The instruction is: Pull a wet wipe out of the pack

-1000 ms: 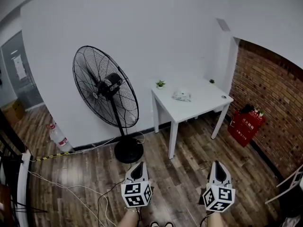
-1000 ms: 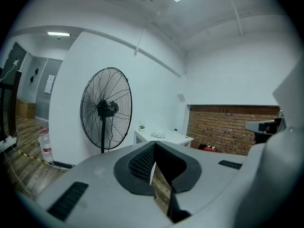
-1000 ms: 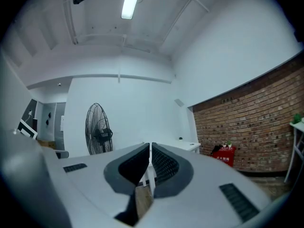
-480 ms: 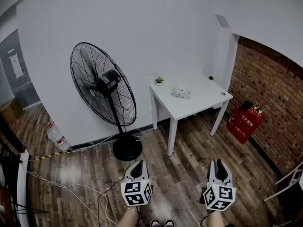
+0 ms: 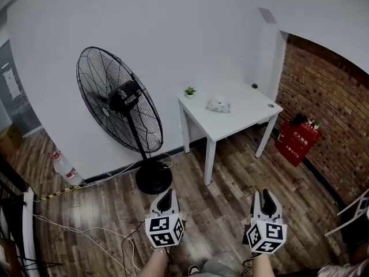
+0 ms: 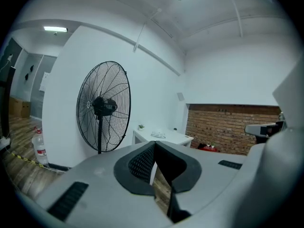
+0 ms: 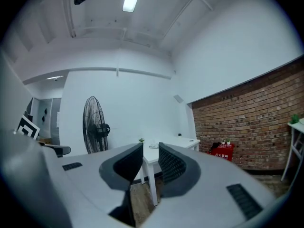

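Since the frame a second ago, the head view has shifted, so the white rectangular desk and the tall black wire-cage pedestal fan now sit slightly higher and further left, while both tongs hang at much the same spot low in the picture. The pale soft wet wipe pack lies flat near the back middle of the desk, well apart from both tongs, with a small green potted plant near the desk's back left corner. The left tongs are held over the dark wooden plank floor; their own view shows the two black pads meeting at the tips with nothing between them. The right tongs stand slightly apart and empty, and through their gap the pack shows far off on the desk. A red box stands against the red brick wall to the desk's right.
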### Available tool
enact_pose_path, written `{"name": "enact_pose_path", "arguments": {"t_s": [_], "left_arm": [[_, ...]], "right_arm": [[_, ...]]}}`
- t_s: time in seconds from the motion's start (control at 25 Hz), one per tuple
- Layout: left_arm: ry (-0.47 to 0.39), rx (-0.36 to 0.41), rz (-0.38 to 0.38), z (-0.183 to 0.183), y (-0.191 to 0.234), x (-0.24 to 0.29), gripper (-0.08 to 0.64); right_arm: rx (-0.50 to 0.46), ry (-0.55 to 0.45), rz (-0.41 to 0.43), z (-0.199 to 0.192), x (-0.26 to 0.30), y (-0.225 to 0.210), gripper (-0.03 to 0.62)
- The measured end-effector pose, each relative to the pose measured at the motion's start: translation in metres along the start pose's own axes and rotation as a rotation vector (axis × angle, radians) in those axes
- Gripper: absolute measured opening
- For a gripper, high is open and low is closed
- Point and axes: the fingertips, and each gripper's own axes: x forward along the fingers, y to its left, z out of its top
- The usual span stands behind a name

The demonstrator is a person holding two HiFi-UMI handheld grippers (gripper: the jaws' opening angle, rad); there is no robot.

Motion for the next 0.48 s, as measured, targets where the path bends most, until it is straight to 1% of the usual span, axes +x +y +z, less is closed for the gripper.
{"name": "enact_pose_path", "arguments": {"t_s": [0.08, 0.2, 0.48], "left_arm": [[0.014, -0.002, -0.010, -0.002, 0.002, 0.008, 0.000], [0.021, 0.021, -0.027, -0.001, 0.001, 0.021, 0.000], [0.030, 0.028, -0.020, -0.001, 0.004, 0.074, 0.000]], "right_arm": [[0.008, 0.008, -0.010, -0.005, 0.006, -0.001, 0.101], [0.019, 0.015, -0.024, -0.008, 0.020, -0.004, 0.101], [0.027, 0.013, -0.015, -0.011, 0.075, -0.015, 0.100]]}}
